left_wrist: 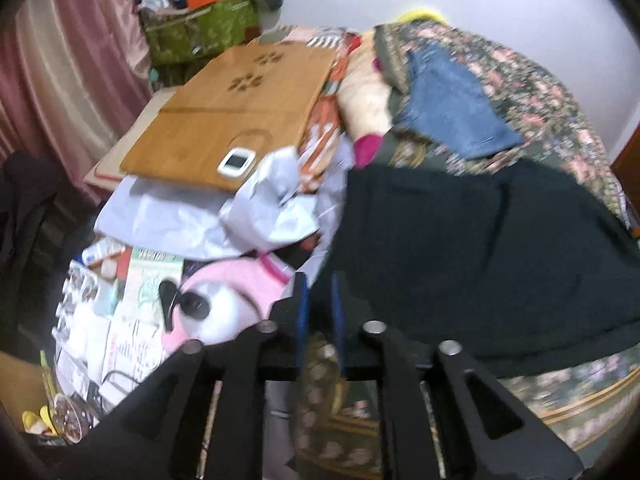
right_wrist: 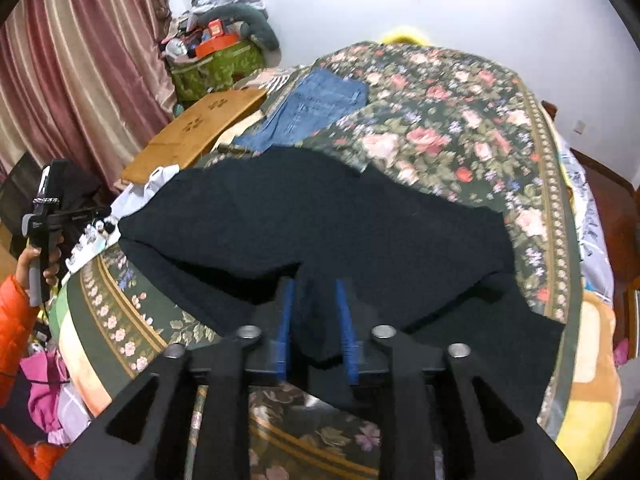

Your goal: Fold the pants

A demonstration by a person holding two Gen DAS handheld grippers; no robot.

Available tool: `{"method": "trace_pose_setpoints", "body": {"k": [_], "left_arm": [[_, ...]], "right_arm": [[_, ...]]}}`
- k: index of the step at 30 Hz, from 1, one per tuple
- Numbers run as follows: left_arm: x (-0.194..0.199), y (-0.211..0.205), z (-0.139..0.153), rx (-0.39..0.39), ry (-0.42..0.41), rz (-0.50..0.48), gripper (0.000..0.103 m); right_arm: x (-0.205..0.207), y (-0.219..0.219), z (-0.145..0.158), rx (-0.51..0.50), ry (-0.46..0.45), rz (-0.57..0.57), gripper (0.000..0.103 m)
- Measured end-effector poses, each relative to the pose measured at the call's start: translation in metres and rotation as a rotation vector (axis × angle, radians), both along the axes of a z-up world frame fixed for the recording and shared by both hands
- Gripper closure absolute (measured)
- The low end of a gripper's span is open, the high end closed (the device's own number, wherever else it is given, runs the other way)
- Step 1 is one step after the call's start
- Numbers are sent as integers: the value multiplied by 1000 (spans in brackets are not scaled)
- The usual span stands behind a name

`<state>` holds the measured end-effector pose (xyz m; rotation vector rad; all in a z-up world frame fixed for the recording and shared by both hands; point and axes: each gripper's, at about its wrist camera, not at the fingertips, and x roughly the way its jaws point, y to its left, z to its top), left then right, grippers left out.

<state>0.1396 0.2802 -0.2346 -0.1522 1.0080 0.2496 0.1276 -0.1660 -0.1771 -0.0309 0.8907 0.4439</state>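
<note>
The dark pants (right_wrist: 320, 220) lie spread across the floral bedspread (right_wrist: 440, 120); they also show in the left wrist view (left_wrist: 480, 248). My right gripper (right_wrist: 316, 312) has its blue pads on either side of a lifted fold of the pants' near edge and is shut on it. My left gripper (left_wrist: 320, 304) sits at the pants' left edge with a narrow gap between its blue pads; dark cloth reaches between the tips, but a grip is unclear. The left gripper's handle and hand (right_wrist: 40, 240) show at the far left of the right wrist view.
Folded blue jeans (right_wrist: 316, 108) lie at the far side of the bed. A wooden board (left_wrist: 232, 120) with a white device (left_wrist: 237, 161), grey-white cloth (left_wrist: 200, 216), papers and a pink plush toy (left_wrist: 224, 300) crowd the bed's left side. Curtains (right_wrist: 80, 60) hang at left.
</note>
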Motion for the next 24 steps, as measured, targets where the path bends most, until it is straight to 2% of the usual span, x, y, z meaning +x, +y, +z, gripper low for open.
{"method": "trace_pose_setpoints", "body": {"k": [1,2,4,7,12,24], "left_arm": [[4,-7,8,6,-17,-12,68],[7,-11,13,15,-30,-19,62],[17,-28,28,53,-64,-44,37],[33,-52,42,69,-92,-92,15],[65,-89,50,65,-86,-170,9],[140,-154,18,110,-17,-294,8]], "right_arm": [[0,-3,5,2,-18,-14,53],[0,-8,10,6,-42,-30,44],[3,-14,19,18,-65,-50,38],[16,-21,30,29,-78,-63,36],[46,-24,30,13,-73,-57,35],[151,2,-31,-24,134,7,35]]}}
